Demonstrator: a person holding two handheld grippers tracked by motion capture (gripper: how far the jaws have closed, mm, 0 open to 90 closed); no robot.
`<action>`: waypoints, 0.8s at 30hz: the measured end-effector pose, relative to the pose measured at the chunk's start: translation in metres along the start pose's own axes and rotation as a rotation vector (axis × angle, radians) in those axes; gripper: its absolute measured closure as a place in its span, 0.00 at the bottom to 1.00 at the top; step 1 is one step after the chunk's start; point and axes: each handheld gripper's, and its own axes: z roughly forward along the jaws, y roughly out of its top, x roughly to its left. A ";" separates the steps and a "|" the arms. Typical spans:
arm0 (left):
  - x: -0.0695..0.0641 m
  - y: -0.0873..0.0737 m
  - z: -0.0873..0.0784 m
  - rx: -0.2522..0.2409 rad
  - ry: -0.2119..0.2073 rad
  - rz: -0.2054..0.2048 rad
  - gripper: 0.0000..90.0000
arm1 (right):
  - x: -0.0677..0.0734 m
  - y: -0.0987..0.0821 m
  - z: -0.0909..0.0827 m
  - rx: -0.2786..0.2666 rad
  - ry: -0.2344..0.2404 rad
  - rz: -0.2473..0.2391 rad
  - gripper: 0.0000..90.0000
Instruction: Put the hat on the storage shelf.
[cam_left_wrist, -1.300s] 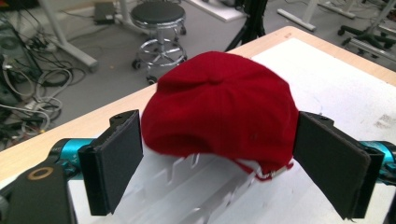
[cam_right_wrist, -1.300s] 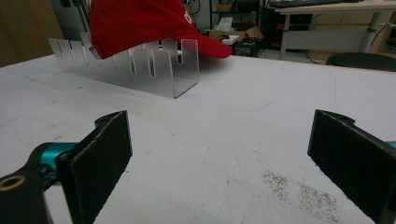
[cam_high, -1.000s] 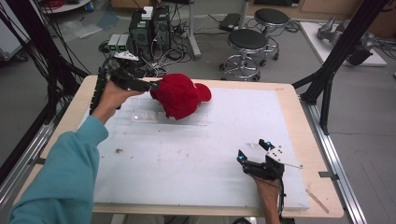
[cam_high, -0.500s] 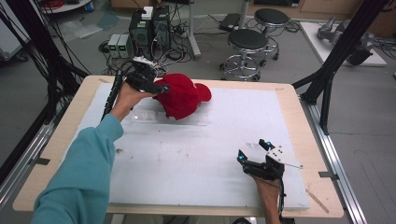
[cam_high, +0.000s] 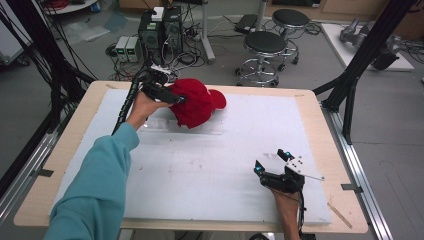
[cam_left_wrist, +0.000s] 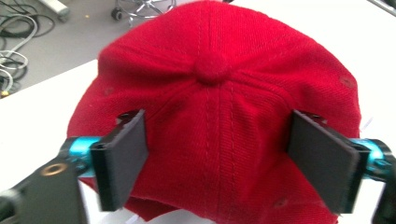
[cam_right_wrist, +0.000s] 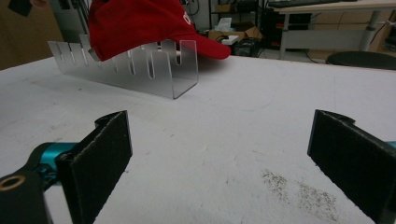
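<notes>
A red baseball cap (cam_high: 197, 102) rests on a clear slotted acrylic rack (cam_high: 156, 123) at the back left of the white mat, with its brim (cam_right_wrist: 205, 46) pointing right. My left gripper (cam_high: 176, 97) is at the cap's left side. In the left gripper view the cap's crown (cam_left_wrist: 210, 70) lies between and beyond the two black pads (cam_left_wrist: 122, 154). The jaws have just been closing and still stand wide apart, and no squeeze on the fabric shows. My right gripper (cam_high: 271, 161) rests open on the mat near the front right, nothing between its pads (cam_right_wrist: 100, 158).
The white foam mat (cam_high: 210, 165) covers a wooden table (cam_high: 325, 130). Dark specks (cam_right_wrist: 299, 191) lie on the mat near the right gripper. Black frame posts (cam_high: 350, 95) stand at the table's right and left. Stools (cam_high: 267, 45) and computer boxes (cam_high: 160, 25) stand on the floor behind.
The left hand has moved right and down, bringing its gripper from the cap's left edge onto the crown. The right gripper has stayed in place.
</notes>
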 end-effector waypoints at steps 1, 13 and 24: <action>0.000 0.000 0.001 0.003 -0.005 -0.010 0.27 | 0.000 0.000 0.000 0.000 -0.001 0.004 0.06; -0.002 -0.001 0.006 -0.014 -0.011 -0.030 0.83 | 0.000 0.000 0.000 0.000 0.004 0.016 0.06; -0.011 0.005 -0.004 -0.101 -0.006 0.006 0.95 | 0.000 0.000 0.000 0.000 0.005 0.014 0.06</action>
